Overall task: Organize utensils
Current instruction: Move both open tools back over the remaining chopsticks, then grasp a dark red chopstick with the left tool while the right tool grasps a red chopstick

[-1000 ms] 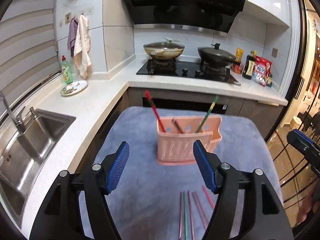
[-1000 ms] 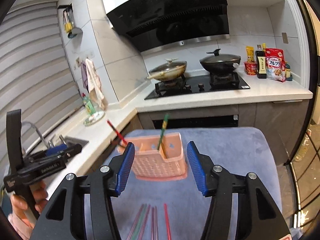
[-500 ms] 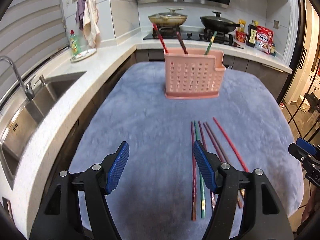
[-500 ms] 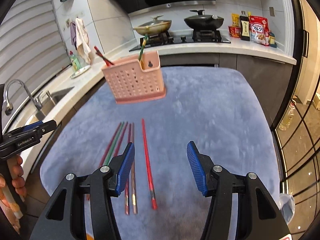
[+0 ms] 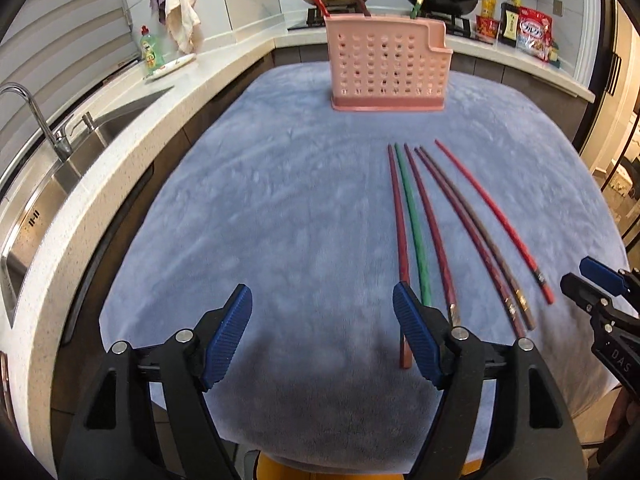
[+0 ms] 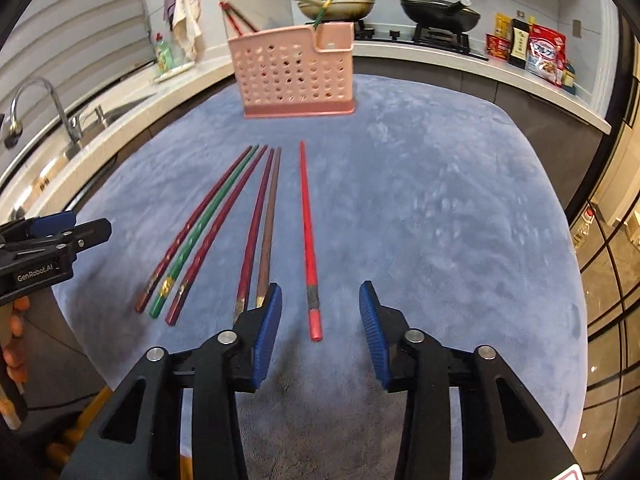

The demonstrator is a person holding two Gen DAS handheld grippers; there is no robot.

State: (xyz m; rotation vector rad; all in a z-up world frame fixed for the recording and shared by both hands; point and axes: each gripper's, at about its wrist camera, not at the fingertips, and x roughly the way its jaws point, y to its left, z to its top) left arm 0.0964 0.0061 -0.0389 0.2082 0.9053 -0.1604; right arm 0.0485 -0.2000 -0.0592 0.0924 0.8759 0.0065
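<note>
"GenRobot.AI" on left gripper point(image 6: 40, 236), "DAS" on right gripper point(image 5: 600, 292)

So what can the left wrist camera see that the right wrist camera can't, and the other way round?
Only the left wrist view: the left gripper head-on, jaws opening over bare blue cloth, with the dark red chopstick beside its right pad.

Only the right wrist view: the right gripper head-on, jaws closing around the bright red chopstick without touching it yet, and fingers at the left edge.

Both: six loose chopsticks, the pink holder, sink, two pans, and each other's gripper at the edge.
</note>
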